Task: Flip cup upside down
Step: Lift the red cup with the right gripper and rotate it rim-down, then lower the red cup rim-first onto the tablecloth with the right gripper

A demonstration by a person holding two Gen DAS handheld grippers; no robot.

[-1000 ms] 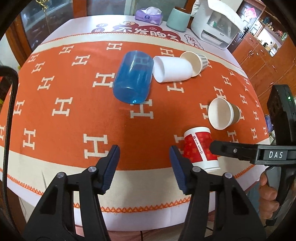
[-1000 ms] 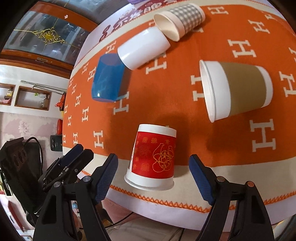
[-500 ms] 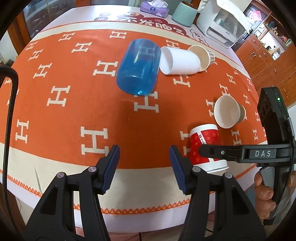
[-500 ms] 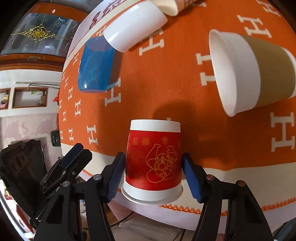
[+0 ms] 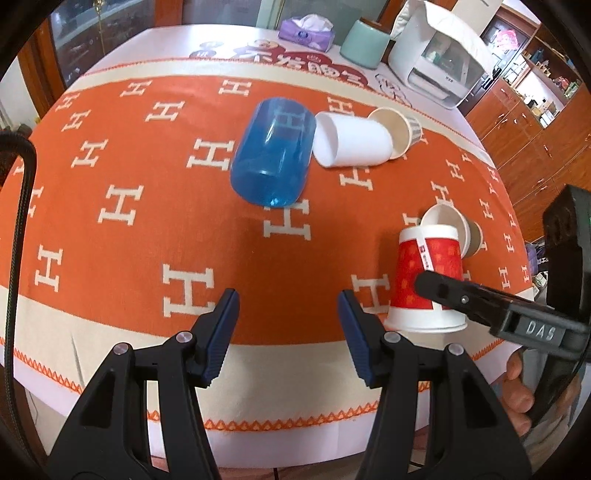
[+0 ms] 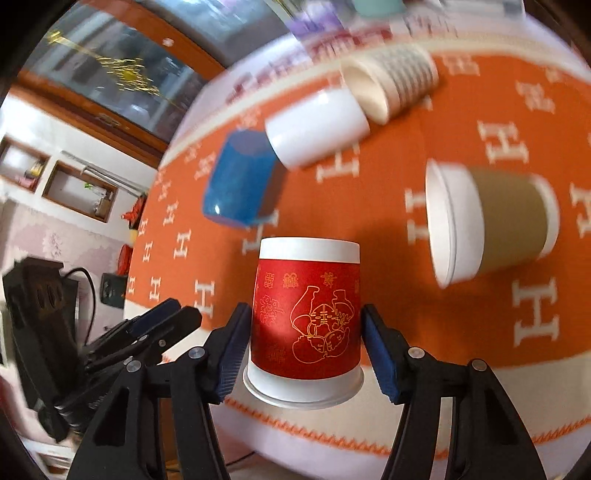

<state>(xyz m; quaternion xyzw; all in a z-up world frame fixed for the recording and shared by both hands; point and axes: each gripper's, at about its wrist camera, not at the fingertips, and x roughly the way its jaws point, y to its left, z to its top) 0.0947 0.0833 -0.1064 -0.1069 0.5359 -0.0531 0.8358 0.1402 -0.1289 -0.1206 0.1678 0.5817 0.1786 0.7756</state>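
Here the right gripper holds the red cup between its two blue pads, one pad against each side of the red band. The cup stands with its wide rim down and its white base up. In the right wrist view its rim seems to hang a little above the cloth, with a shadow under it, but this view is blurred and I cannot say for sure that it is lifted. The cup is at the near edge of the orange tablecloth, over the pale border with the zigzag trim.

In the left wrist view the same red cup shows at the right, with one black finger of the right gripper across its side. Just behind it lies the brown-sleeved cup on its side, mouth toward the camera.

The left gripper is empty and its fingers stand wide apart above the near border of the cloth, well apart from the red cup.

Farther on the cloth lies a blue tumbler on its side, and just beside it a white cup, also lying. The white cup touches a checked paper cup behind it. Beyond the cloth stand a tissue pack, a green container and a white appliance.
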